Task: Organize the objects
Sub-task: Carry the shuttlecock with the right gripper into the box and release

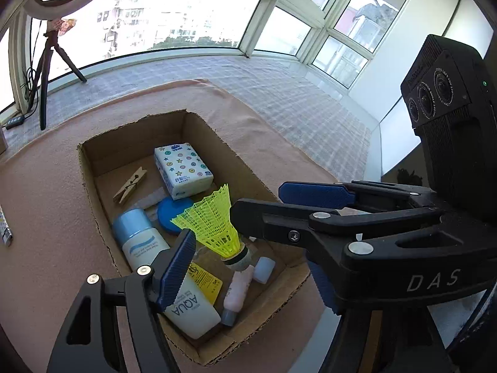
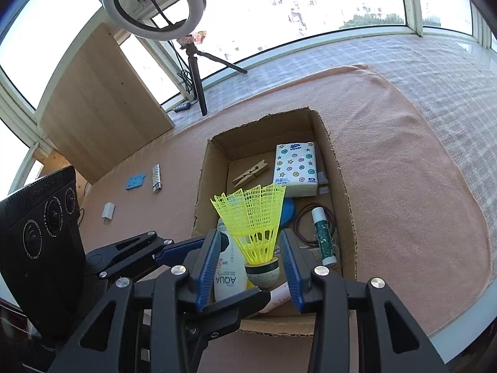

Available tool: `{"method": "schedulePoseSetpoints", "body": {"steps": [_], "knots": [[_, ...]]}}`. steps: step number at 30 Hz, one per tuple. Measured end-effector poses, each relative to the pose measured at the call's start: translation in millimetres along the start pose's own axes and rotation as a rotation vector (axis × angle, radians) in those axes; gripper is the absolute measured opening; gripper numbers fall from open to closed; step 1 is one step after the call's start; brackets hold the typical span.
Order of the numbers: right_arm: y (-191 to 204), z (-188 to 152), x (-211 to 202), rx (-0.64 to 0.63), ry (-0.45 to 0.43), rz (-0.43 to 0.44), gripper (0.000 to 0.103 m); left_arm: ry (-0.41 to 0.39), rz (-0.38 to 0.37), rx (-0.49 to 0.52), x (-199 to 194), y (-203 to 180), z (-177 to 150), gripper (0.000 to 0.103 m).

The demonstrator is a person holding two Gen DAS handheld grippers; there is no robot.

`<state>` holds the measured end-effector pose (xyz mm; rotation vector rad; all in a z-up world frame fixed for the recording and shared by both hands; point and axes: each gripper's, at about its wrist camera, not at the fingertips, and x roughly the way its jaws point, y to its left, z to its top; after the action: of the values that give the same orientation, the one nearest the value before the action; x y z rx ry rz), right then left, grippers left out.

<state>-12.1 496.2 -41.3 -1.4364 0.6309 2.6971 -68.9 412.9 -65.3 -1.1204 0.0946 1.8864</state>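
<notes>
Over the cardboard box [image 2: 341, 168] the yellow shuttlecock [image 2: 253, 223] drops cork-down between the spread-apart pads of the right tool [image 2: 253, 267] – gripped by neither, the left tool [image 1: 223, 245] likewise wide – leaving, likely, the lighter [image 2: 157, 177] on the surface next.

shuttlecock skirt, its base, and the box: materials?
Shuttlecock skirt: moulded neon-yellow plastic, glossy open mesh. Its base: looks like cork under a pale coating, speckled tan top showing; uncertain. Box: brown corrugated cardboard, matte, ragged cut edges with fluting visible.
</notes>
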Motion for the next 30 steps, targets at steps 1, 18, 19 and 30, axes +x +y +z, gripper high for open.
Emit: {"method": "schedulePoseSetpoints", "body": {"steps": [1,18,19,30], "knots": [[-2.4,0.8,-2.2,0.009,-0.02,-0.014,0.072,0.001,0.004,0.003,0.5,0.4,0.4,0.079],[-0.7,3.9,3.4,0.037,-0.033,-0.014,0.072,-0.002,0.045,-0.003,-12.0,16.0,-4.6,0.079],[0.6,3.8,3.3,0.039,-0.037,-0.009,0.072,-0.002,0.049,-0.009,-14.0,18.9,-5.4,0.079],[40.9,14.3,20.5,-0.015,-0.021,0.068,0.072,-0.019,0.144,-0.175,-54.6,101.1,-13.5,0.079]]}}
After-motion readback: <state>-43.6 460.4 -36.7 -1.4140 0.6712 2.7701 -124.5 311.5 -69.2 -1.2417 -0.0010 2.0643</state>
